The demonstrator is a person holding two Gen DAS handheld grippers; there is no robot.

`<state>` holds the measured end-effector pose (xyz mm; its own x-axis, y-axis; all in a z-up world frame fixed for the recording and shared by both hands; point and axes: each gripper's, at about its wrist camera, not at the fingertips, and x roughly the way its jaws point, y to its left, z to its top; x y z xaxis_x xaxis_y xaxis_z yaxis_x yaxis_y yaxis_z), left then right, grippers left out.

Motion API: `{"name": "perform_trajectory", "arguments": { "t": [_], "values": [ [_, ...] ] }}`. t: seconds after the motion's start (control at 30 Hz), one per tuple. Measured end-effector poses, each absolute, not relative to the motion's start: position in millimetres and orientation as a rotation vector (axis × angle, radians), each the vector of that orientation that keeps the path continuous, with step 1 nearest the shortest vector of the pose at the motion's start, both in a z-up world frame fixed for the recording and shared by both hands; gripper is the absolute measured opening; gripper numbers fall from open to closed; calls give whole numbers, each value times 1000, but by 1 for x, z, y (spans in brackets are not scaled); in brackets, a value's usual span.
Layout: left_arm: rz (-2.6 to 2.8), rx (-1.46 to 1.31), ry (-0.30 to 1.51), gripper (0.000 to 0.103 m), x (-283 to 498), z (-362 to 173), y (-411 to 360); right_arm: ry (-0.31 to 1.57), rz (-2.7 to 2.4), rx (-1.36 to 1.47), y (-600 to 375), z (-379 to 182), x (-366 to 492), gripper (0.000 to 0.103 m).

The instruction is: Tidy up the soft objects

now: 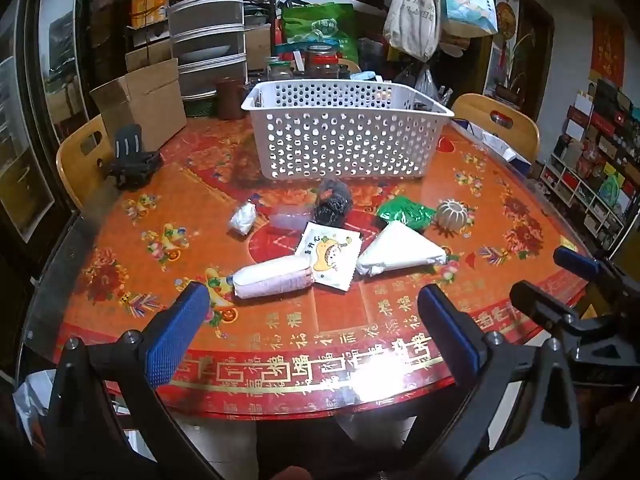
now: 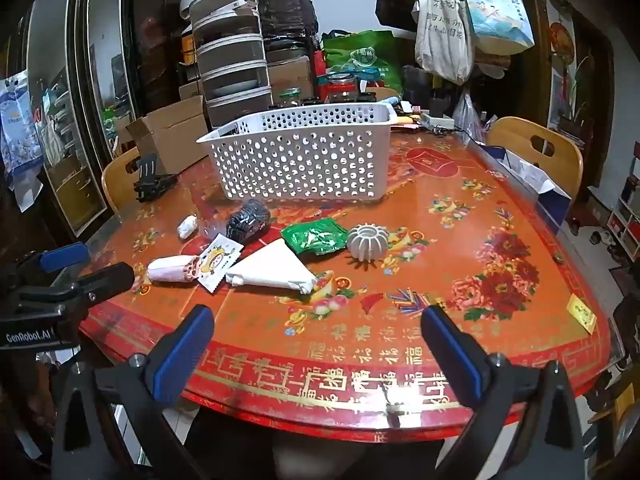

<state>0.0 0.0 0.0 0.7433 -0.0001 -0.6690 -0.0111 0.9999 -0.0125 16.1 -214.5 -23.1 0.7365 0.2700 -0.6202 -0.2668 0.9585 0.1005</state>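
Both grippers hang over the near table (image 1: 120,240) edge, left gripper (image 1: 312,320) and right gripper (image 2: 316,340) spread wide, holding nothing. Soft things lie loose in front of the basket (image 1: 344,140): roll (image 1: 272,276), sachet (image 1: 330,258), white pack (image 1: 400,254), green packet (image 1: 406,214), dark scrubber (image 1: 332,202), small bag (image 1: 243,218)

Left tongs (image 1: 312,320) gaping above table (image 1: 500,184); white basket (image 1: 344,136) behind scattered soft packets.
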Motion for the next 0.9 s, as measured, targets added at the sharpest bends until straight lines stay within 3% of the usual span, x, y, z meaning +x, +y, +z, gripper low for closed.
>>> {"name": "perform_trajectory", "arguments": {
  "t": [0.9],
  "values": [
    [10,-59,702,103,-12,7,8,674,322,10,-214,-14,7,103]
  ]
}}
